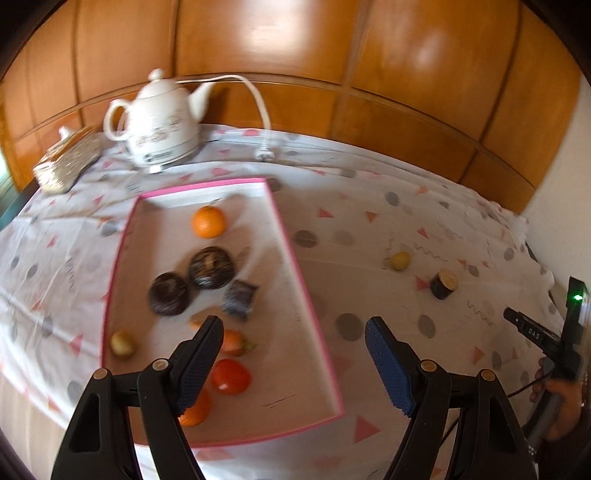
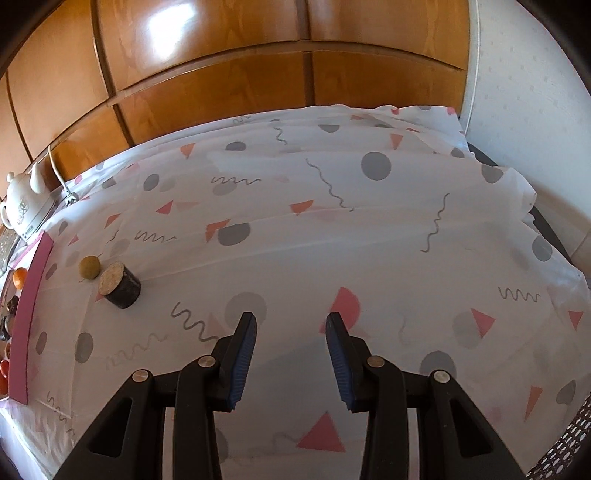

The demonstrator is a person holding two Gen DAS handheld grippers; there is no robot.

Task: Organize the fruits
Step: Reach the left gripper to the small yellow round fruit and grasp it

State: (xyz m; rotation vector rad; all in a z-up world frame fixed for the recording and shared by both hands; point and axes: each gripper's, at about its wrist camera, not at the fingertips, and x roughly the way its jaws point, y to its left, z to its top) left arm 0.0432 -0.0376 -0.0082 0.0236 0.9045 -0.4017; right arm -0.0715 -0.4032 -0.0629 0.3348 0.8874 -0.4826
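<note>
Left tongs (image 1: 293, 328) gape wide, empty, over the pink tray (image 1: 295, 251) of fruit; right tongs (image 2: 291, 325) stand narrower, empty, above the table (image 2: 369, 258).

Both views are bright with soft daylight. The glossy orange-brown wooden panelling (image 1: 295, 55) throws back broad white glare patches, one high at the far left of the right wrist view (image 2: 170, 26). The left wrist view is smeared by motion blur: the white ceramic teapot (image 1: 159, 122) and the round orange fruit (image 1: 208, 221) look soft. The right view is sharper. Fisheye bending curves the panel lines, and dark vignetting fills the corners. Shadows are faint.
</note>
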